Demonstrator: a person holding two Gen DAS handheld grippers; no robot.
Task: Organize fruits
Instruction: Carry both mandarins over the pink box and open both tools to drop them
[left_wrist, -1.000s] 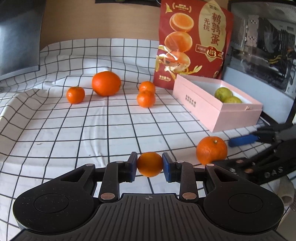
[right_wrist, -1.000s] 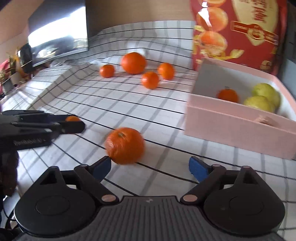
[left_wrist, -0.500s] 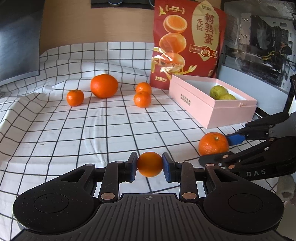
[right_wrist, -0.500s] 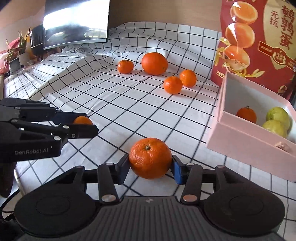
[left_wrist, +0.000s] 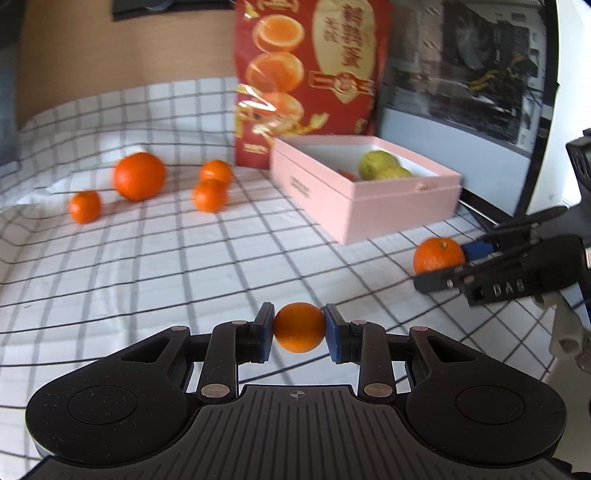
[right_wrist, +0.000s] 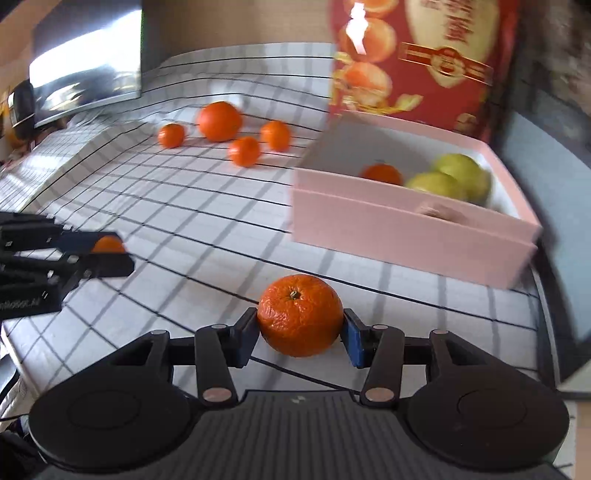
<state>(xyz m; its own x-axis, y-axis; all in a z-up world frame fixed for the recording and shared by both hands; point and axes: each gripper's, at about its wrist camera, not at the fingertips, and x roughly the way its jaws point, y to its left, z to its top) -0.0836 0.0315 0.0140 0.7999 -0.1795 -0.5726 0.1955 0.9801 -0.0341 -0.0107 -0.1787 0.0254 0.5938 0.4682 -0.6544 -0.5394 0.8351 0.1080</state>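
My left gripper (left_wrist: 299, 326) is shut on a small mandarin (left_wrist: 298, 333), held above the checked cloth. My right gripper (right_wrist: 300, 328) is shut on a larger mandarin (right_wrist: 300, 314), also lifted; it shows in the left wrist view (left_wrist: 437, 254) too. The pink box (right_wrist: 406, 236) stands ahead of the right gripper, holding two green fruits (right_wrist: 454, 177) and one small mandarin (right_wrist: 382, 173). The box also shows in the left wrist view (left_wrist: 369, 206). Several oranges lie on the cloth at the back left: a big orange (left_wrist: 139, 176) and three small ones (left_wrist: 210, 195).
A red snack bag (left_wrist: 306, 74) stands behind the box. A dark screen (right_wrist: 85, 74) sits at the far left. A computer case (left_wrist: 461, 66) stands at the right behind the box. The checked cloth (left_wrist: 147, 266) covers the table.
The right gripper closed on the larger mandarin and lifted it off the cloth. Both grippers moved forward and up with their fruit, nearer the pink box.
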